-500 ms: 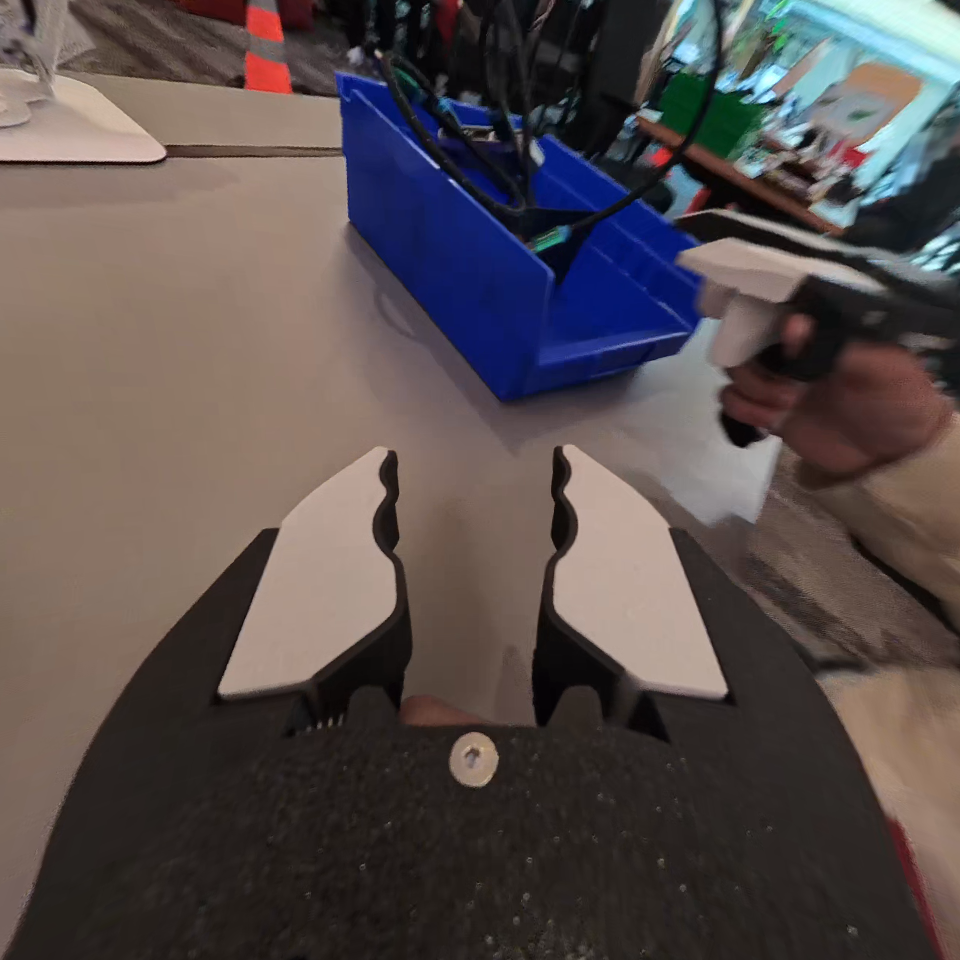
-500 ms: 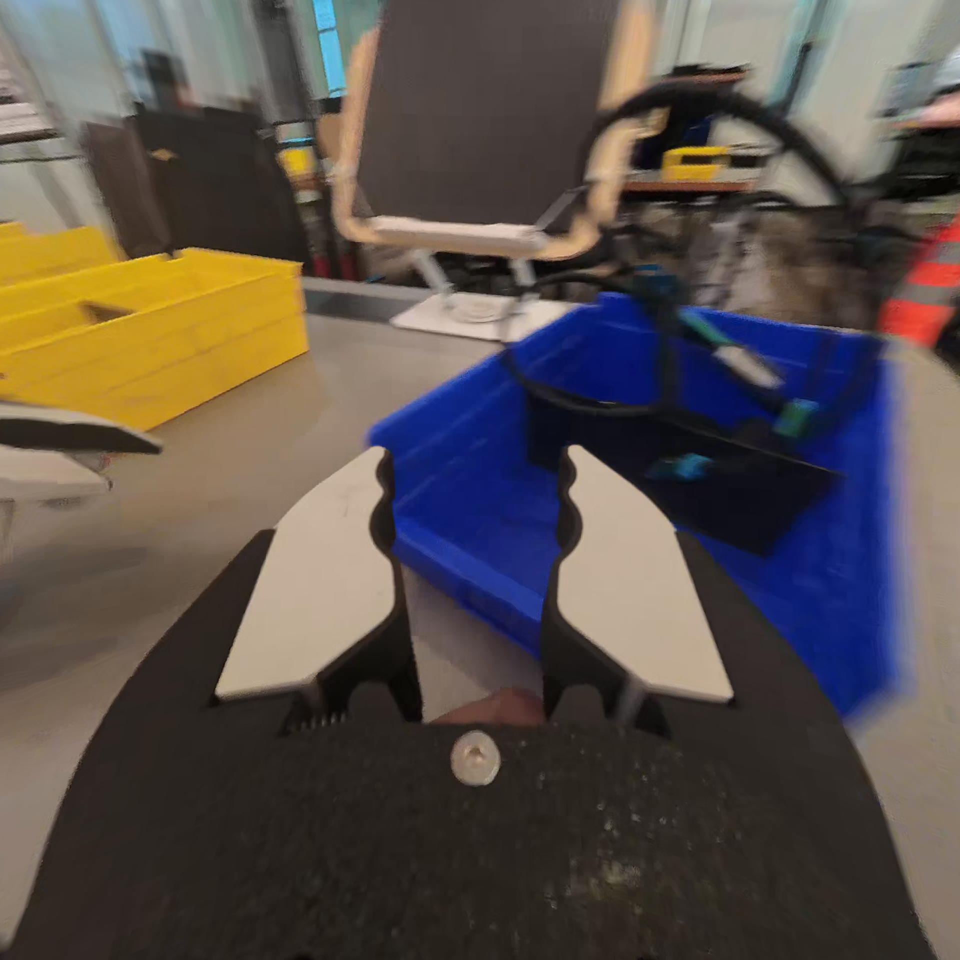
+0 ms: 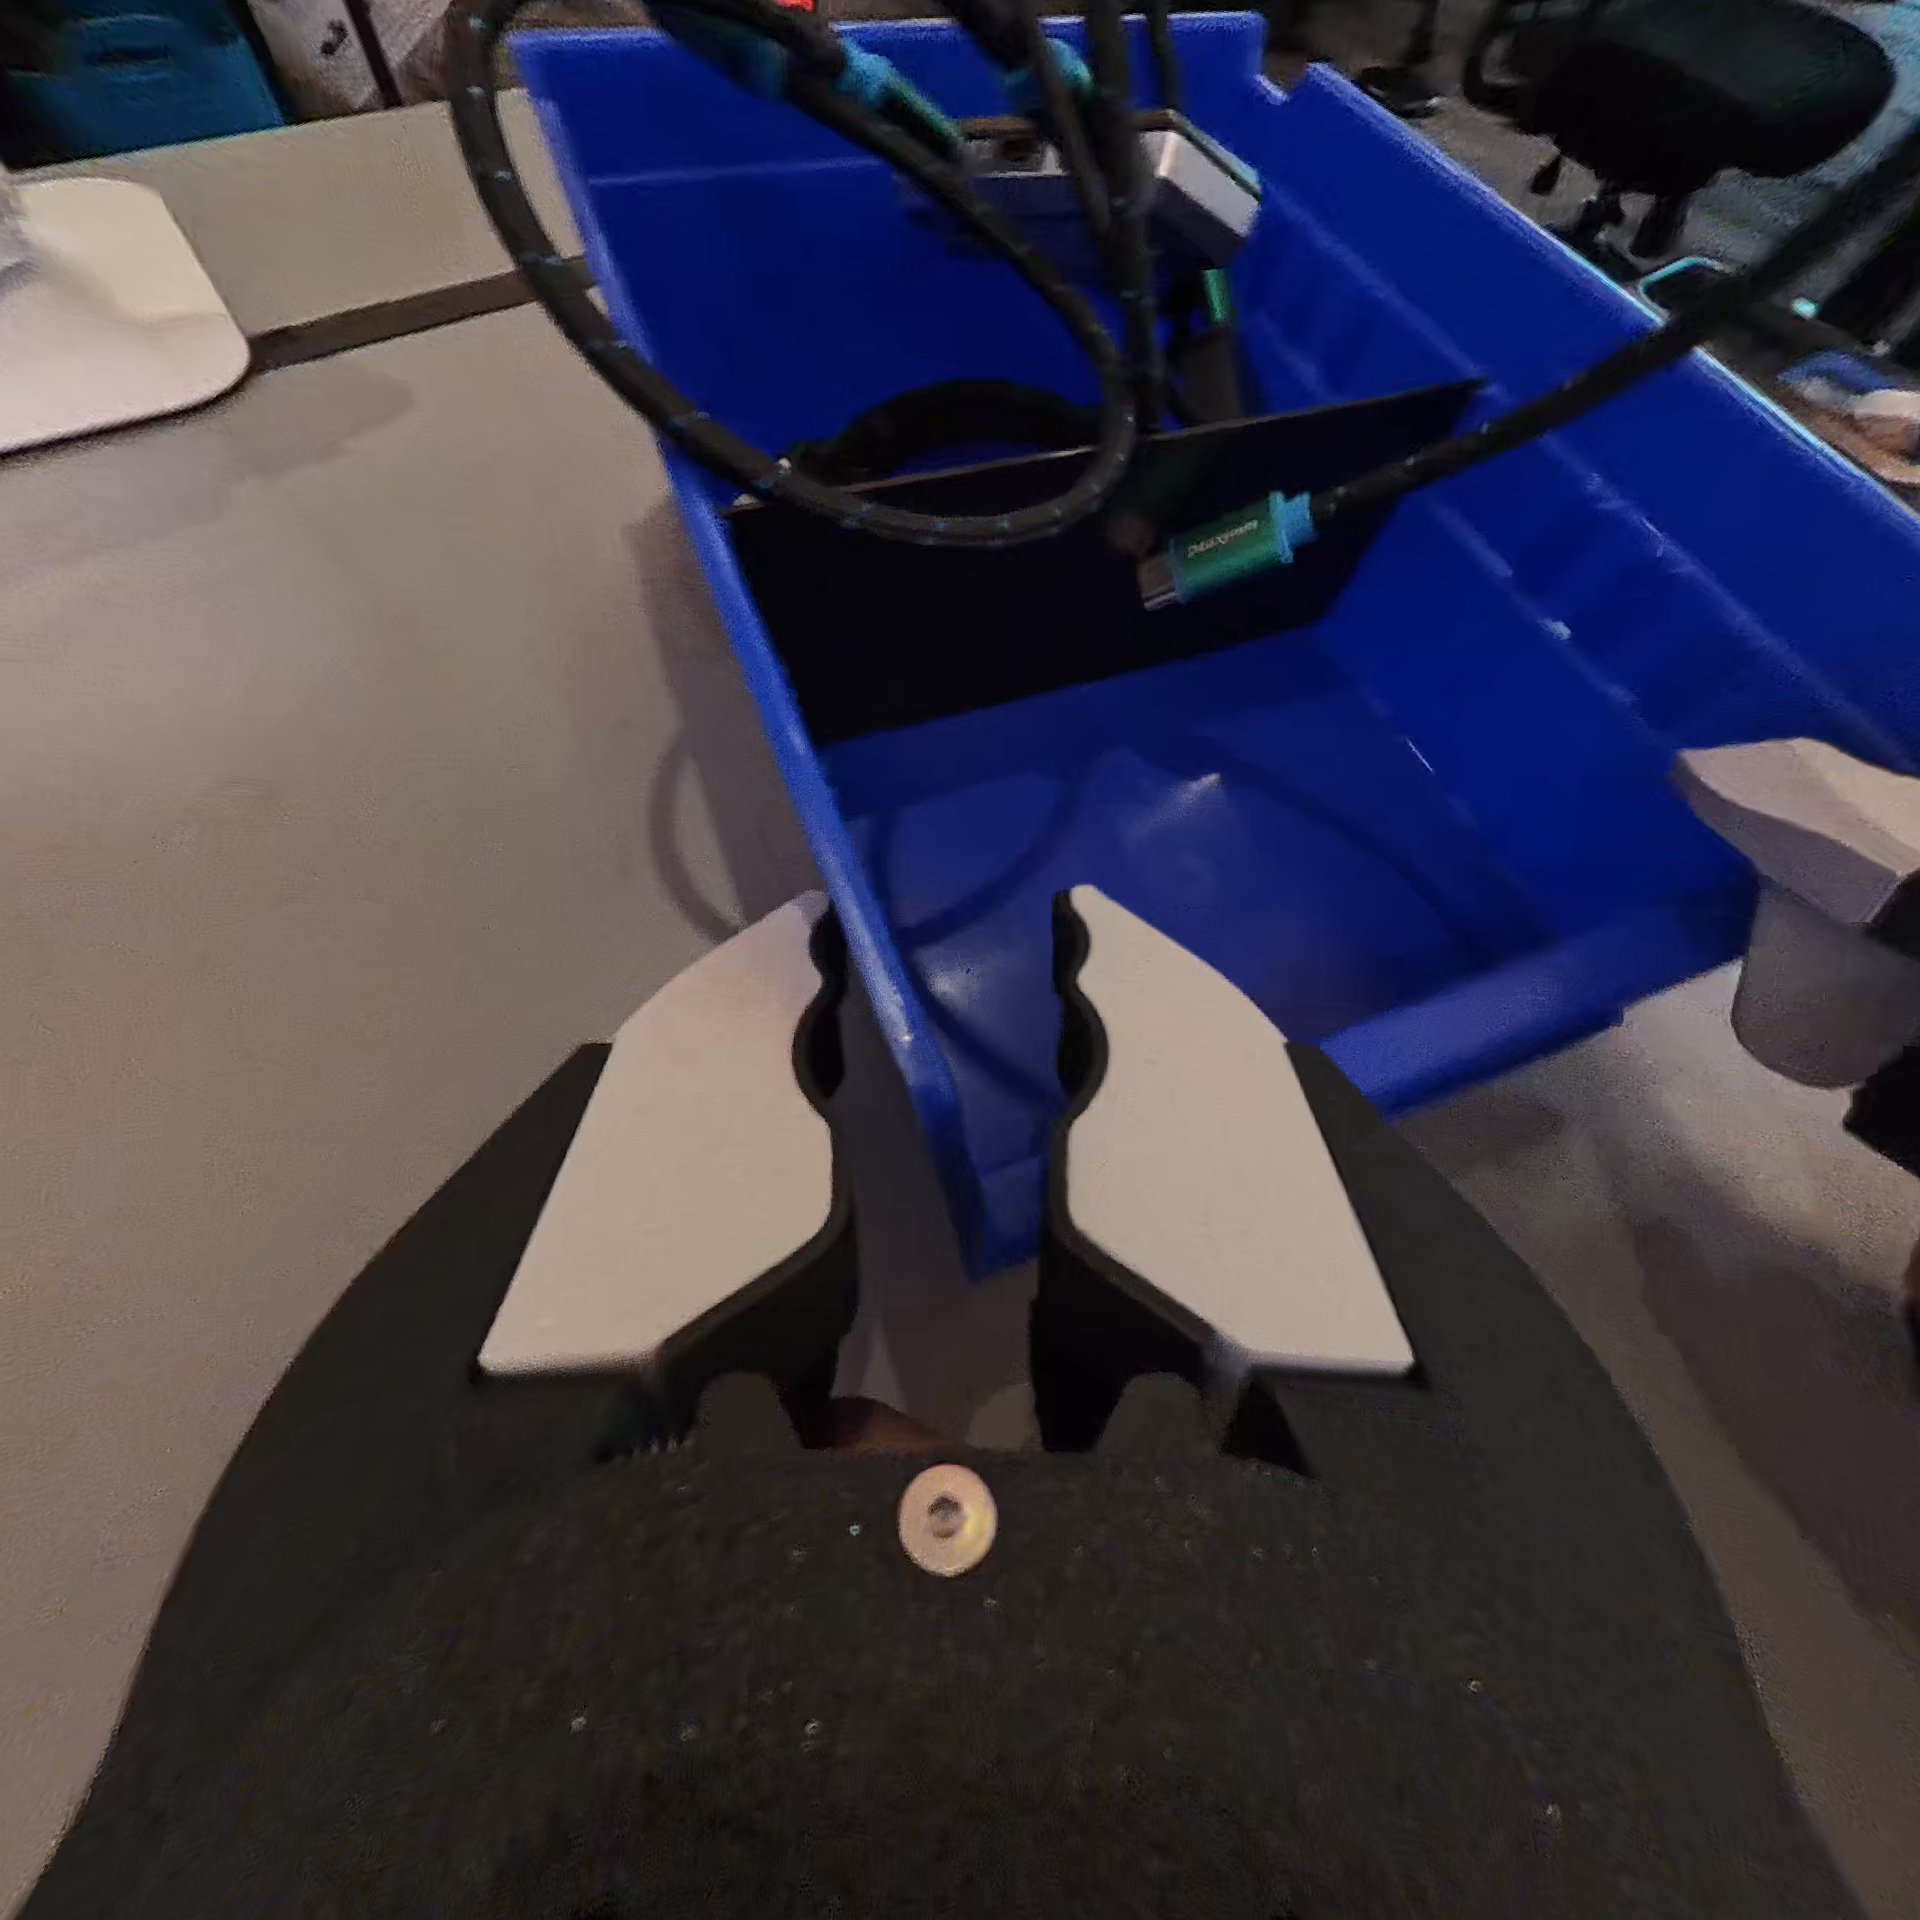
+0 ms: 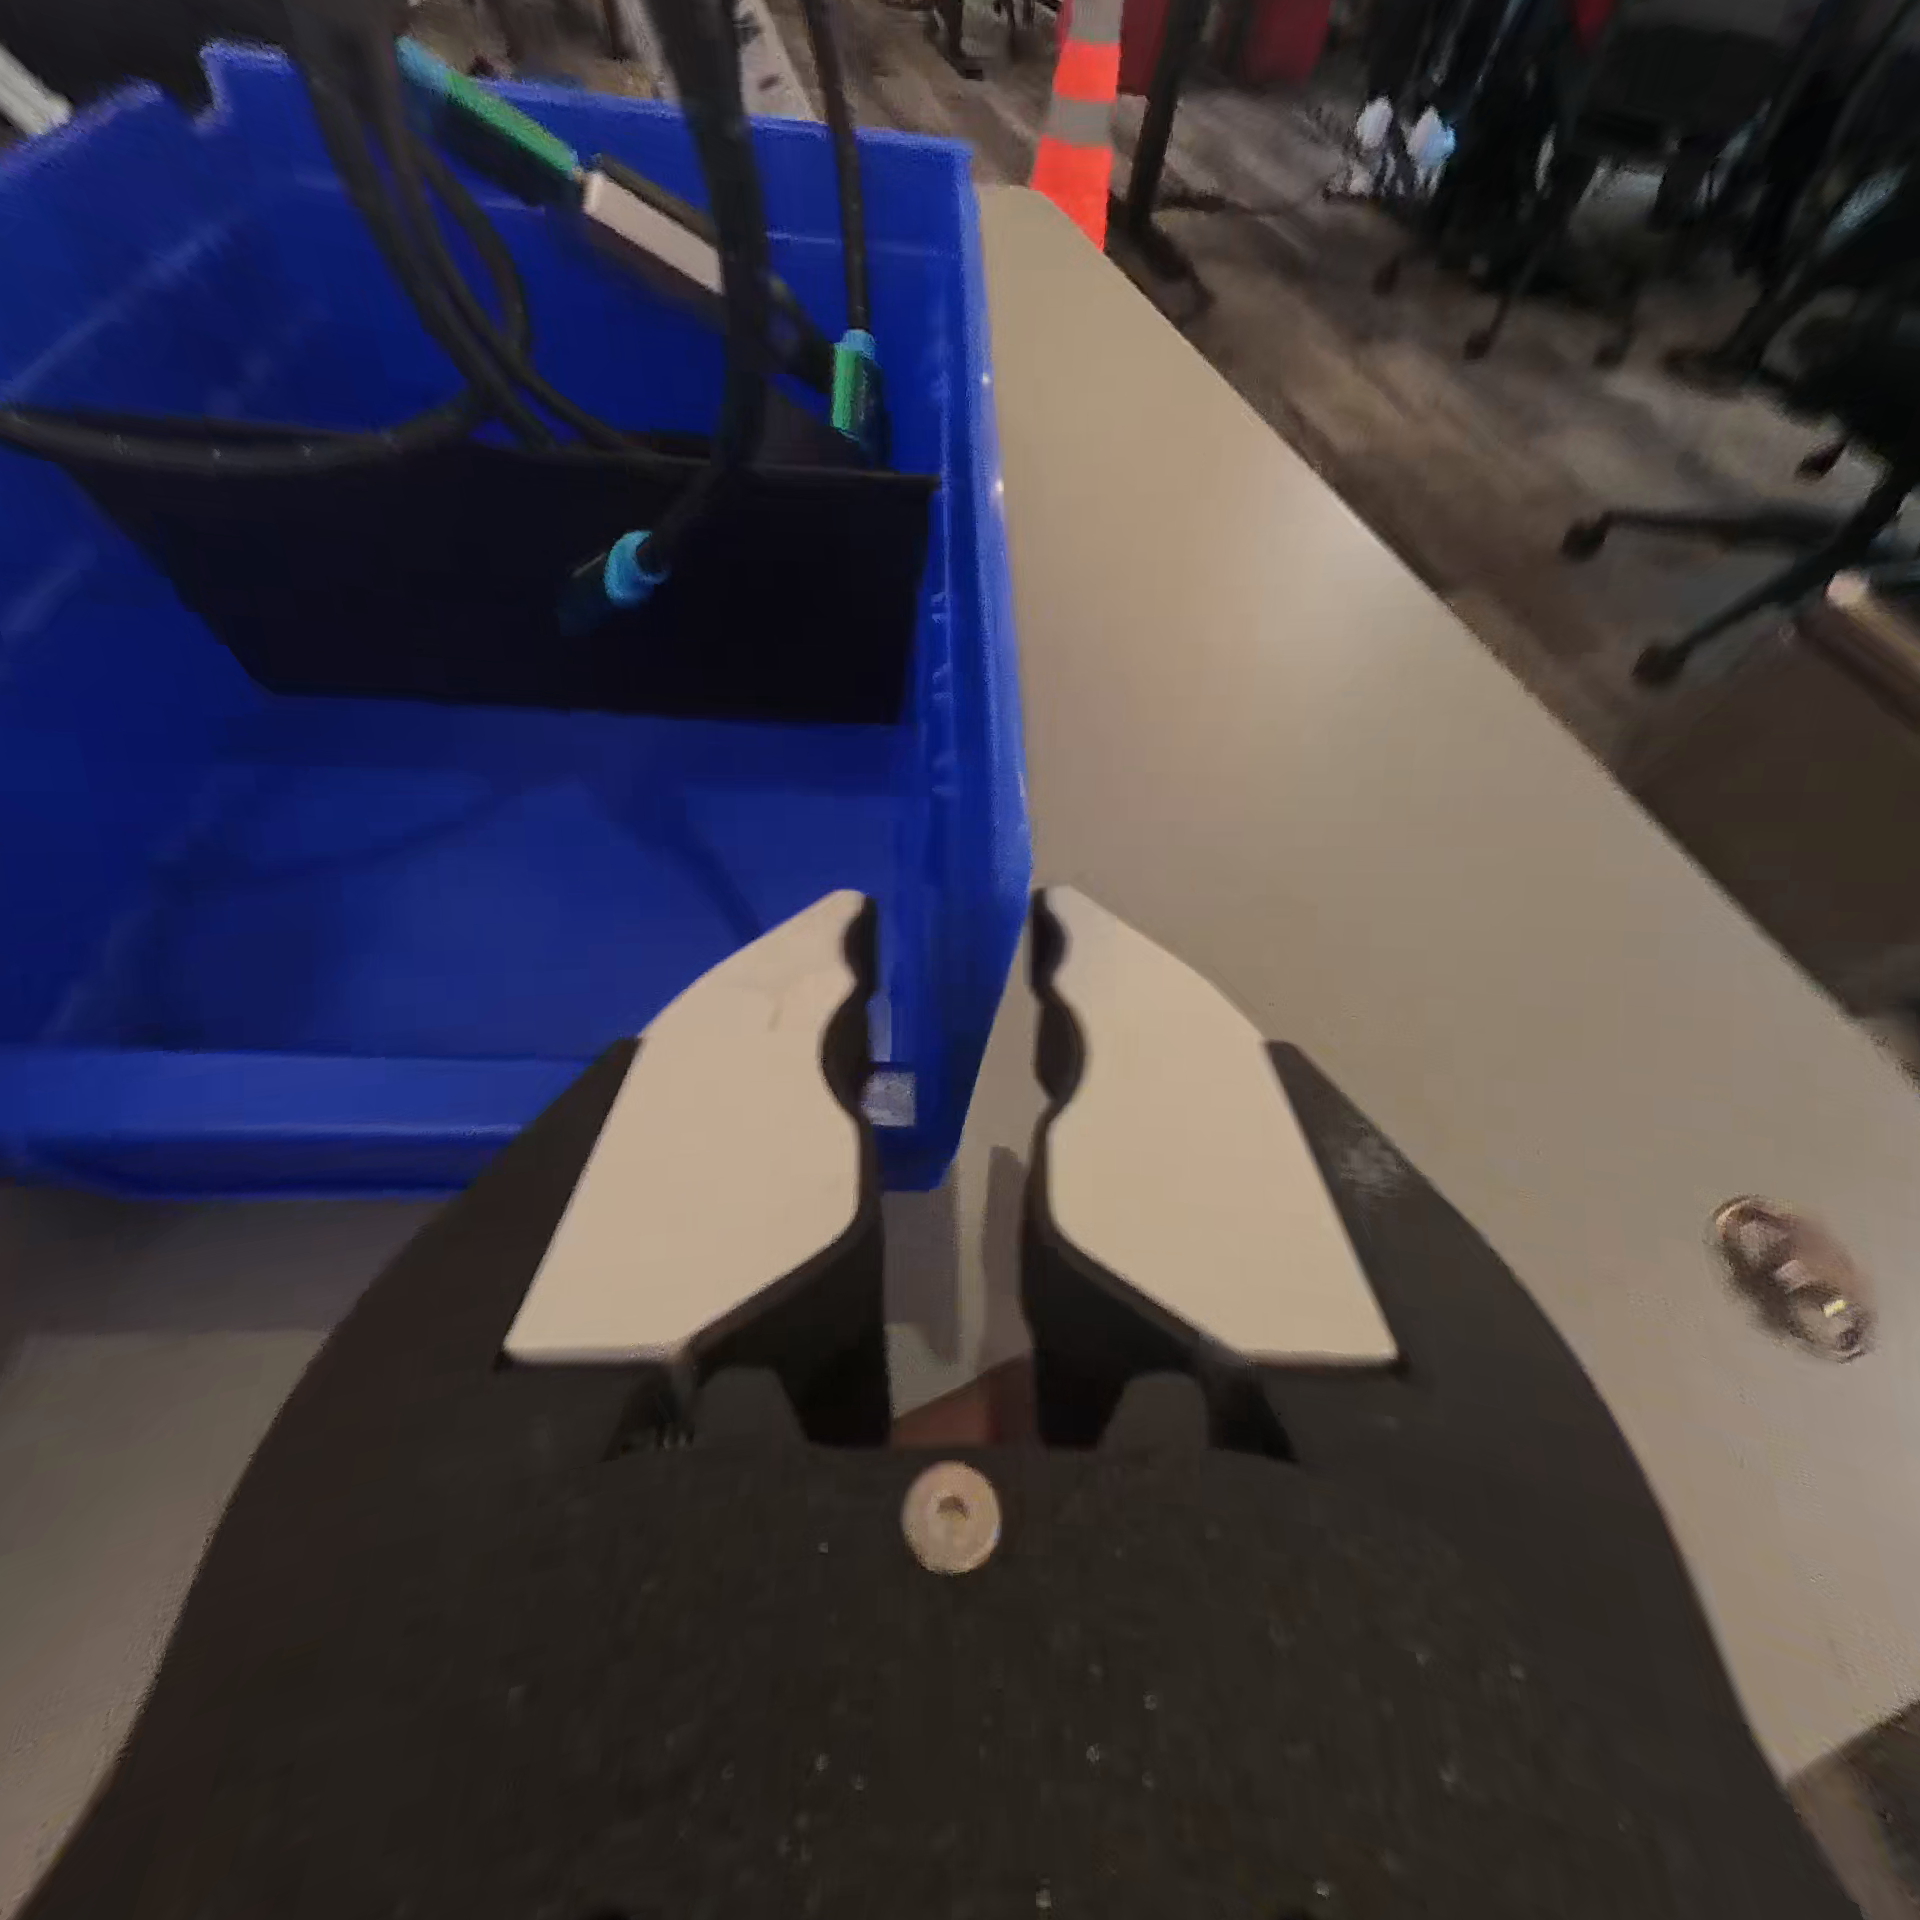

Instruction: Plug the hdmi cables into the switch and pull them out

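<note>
A blue bin (image 3: 1299, 883) stands on the grey table (image 3: 312, 831). Behind its black divider (image 3: 1039, 623) lies a silver HDMI switch (image 3: 1195, 187) with black braided cables plugged in. One loose green plug (image 3: 1226, 551) hangs over the divider. My left gripper (image 3: 940, 914) is open, and its jaws straddle the bin's left wall near the front corner. My right gripper (image 4: 951, 904) straddles the bin's right wall (image 4: 971, 727) with its jaws narrowed onto it. The switch (image 4: 644, 223) and a hanging blue-green plug (image 4: 613, 577) also show in the right wrist view.
A white stand base (image 3: 94, 312) sits at the table's far left. A small metal object (image 4: 1787, 1288) lies on the table right of the bin, near the table's edge. An orange cone (image 4: 1075, 135) and chair legs stand on the floor beyond. Both grippers' tips are roughly 15 cm from the silver HDMI switch (image 3: 1195, 187).
Both grippers have moved forward to the bin's front end. The left now straddles its left wall, the right its right wall. Both jaws have narrowed, the right more.
</note>
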`<state>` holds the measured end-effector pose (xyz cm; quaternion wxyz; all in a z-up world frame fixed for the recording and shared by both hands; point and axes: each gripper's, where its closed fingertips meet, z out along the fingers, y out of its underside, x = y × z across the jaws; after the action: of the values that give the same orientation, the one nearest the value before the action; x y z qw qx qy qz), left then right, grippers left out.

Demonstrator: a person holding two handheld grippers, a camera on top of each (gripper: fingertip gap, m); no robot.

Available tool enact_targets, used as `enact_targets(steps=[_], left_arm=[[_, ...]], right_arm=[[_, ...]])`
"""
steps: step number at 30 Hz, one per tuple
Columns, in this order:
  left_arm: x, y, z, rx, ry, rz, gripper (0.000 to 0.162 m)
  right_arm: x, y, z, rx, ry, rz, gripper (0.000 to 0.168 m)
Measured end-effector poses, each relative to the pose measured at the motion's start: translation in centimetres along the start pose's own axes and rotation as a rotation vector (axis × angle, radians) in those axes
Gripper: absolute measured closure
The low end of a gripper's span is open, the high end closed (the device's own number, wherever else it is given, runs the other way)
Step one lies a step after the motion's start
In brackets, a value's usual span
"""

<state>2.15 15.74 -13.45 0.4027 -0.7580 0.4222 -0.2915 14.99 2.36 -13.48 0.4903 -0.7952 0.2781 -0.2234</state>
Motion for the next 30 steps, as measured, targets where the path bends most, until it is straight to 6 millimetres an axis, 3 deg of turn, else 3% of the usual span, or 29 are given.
enact_targets(steps=[2, 5, 9, 12, 16, 22, 24, 30], left_arm=[[-0.7, -0.3, 0.2, -0.018, -0.011, -0.087, 0.136], [-2.3, -0.6, 0.0, -0.022, -0.054, -0.075, 0.153], [-4.3, -0.2, -1.7, -0.020, -0.090, -0.059, 0.158], [-6.7, -0.2, -4.2, 0.002, -0.148, -0.050, 0.158], [-11.4, 0.6, -8.1, 0.031, -0.242, -0.076, 0.158], [-17.9, 3.8, -12.7, 0.031, -0.362, -0.167, 0.158], [-19.0, 4.8, -13.3, 0.017, -0.378, -0.152, 0.157], [-19.3, 5.4, -14.3, -0.027, -0.325, -0.116, 0.140]], right_arm=[[0.0, 0.2, 0.3, -0.021, 0.005, 0.086, 0.160], [-1.0, -0.1, 0.1, -0.023, -0.032, 0.112, 0.166], [-3.3, -1.0, -0.8, -0.002, -0.024, 0.056, 0.166], [-6.2, -1.3, -1.1, -0.001, -0.084, 0.064, 0.166], [-11.6, -2.7, -1.9, 0.043, -0.169, 0.015, 0.167], [-20.2, -3.4, -2.2, 0.053, -0.291, -0.075, 0.166], [-22.0, -3.1, -2.0, 0.049, -0.311, -0.078, 0.166], [-24.0, -1.6, -1.3, 0.013, -0.421, -0.057, 0.166]])
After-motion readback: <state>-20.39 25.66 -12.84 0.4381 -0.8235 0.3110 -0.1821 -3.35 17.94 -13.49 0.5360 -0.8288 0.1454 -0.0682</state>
